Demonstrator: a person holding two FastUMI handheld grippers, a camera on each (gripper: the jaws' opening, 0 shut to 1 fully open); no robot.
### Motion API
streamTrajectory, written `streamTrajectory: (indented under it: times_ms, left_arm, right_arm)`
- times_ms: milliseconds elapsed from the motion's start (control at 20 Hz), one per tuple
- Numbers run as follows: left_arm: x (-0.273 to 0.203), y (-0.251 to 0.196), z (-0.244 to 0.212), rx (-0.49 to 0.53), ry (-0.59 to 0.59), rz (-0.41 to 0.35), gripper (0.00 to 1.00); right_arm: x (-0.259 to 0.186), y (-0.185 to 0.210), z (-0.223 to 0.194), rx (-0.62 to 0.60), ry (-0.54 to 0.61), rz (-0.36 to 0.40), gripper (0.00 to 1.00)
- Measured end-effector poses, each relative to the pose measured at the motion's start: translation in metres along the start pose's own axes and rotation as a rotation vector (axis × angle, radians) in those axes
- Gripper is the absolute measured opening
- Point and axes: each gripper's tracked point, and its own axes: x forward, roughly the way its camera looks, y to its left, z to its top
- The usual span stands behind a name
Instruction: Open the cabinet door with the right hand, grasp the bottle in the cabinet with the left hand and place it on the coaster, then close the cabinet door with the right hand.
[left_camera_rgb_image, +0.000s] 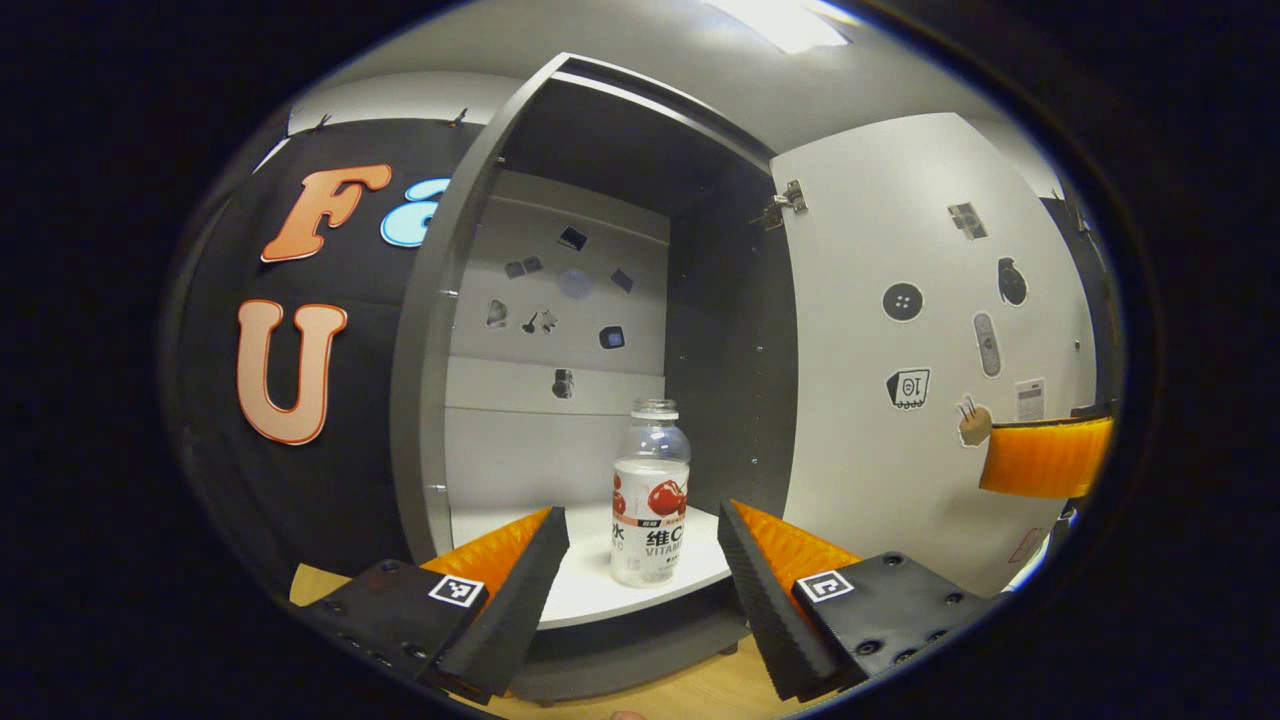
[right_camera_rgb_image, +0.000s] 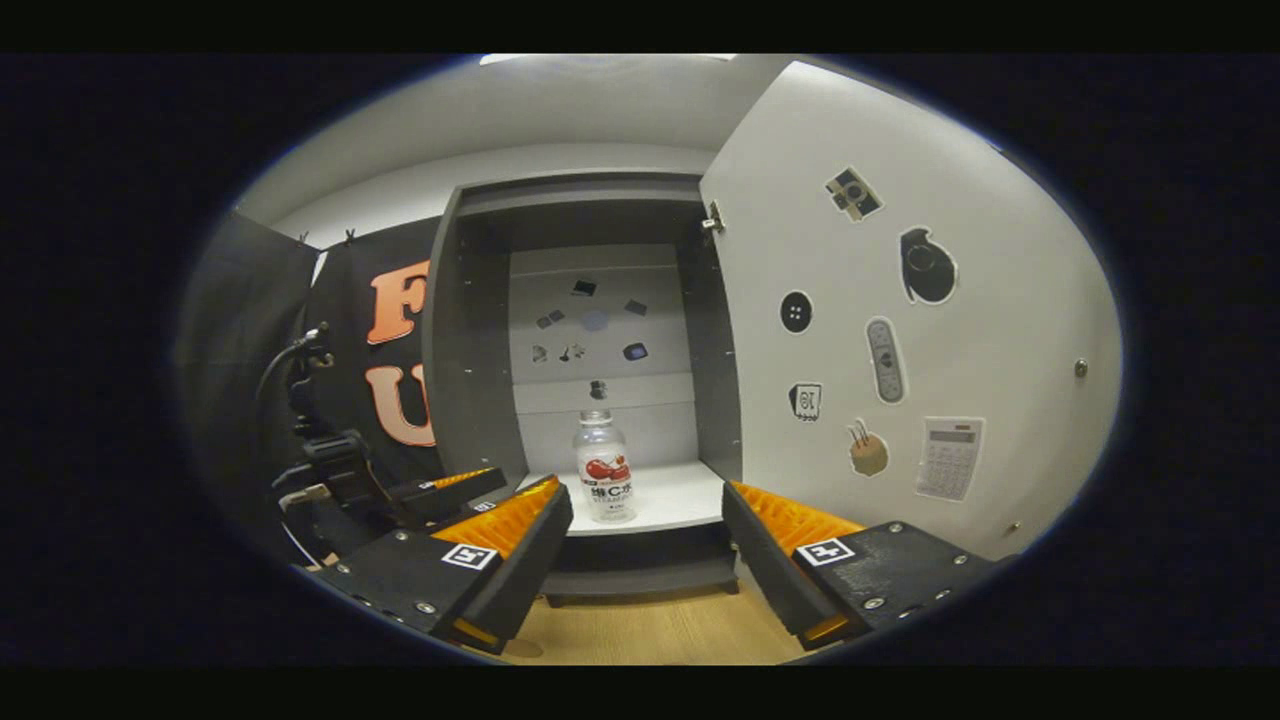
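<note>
So I'm looking at the cabinet door (right_camera_rgb_image: 880, 300) hanging wide open on the right, and the bottle (left_camera_rgb_image: 650, 495) is standing upright on the cabinet (left_camera_rgb_image: 470, 350) shelf, near the front edge. My left gripper (left_camera_rgb_image: 640, 560) is sitting spread wide just short of it, not touching. The right gripper (right_camera_rgb_image: 645, 540) is hanging back, also released and holding nothing.
</note>
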Motion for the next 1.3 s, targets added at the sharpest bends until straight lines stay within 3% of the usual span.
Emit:
streamTrajectory:
  times_ms: [200,300,700,950,1000,1050,1200,1250,1300]
  left_arm:
    - [0.041,-0.009,0.005,0.003,-0.027,-0.089,0.98]
    - [0.057,-0.006,0.005,-0.012,-0.027,-0.098,0.97]
    - [0.112,-0.004,-0.023,-0.032,0.055,-0.115,0.94]
    - [0.123,-0.004,-0.042,-0.032,0.1,-0.104,0.99]
    - [0.123,-0.004,-0.044,-0.024,0.107,-0.104,0.96]
    - [0.125,-0.004,-0.047,-0.016,0.114,-0.107,0.96]
    - [0.126,-0.005,-0.052,0.0,0.126,-0.107,0.95]
    - [0.125,-0.006,-0.053,0.008,0.125,-0.106,0.87]
    - [0.125,-0.006,-0.053,0.016,0.128,-0.103,0.87]
  right_arm:
    - [0.007,-0.003,-0.004,-0.011,0.009,-0.029,0.93]
    - [0.009,-0.004,-0.005,-0.014,0.015,-0.038,0.93]
    - [0.012,-0.008,-0.011,-0.008,0.029,-0.071,0.93]
    - [0.011,-0.015,-0.011,-0.01,0.034,-0.098,0.93]
    - [0.011,-0.018,-0.011,-0.01,0.034,-0.104,0.98]
    - [0.011,-0.018,-0.01,-0.009,0.034,-0.107,0.93]
    - [0.011,-0.02,-0.012,-0.008,0.037,-0.113,0.93]
    - [0.011,-0.02,-0.013,-0.008,0.041,-0.112,0.93]
    - [0.01,-0.019,-0.014,-0.008,0.046,-0.111,0.93]
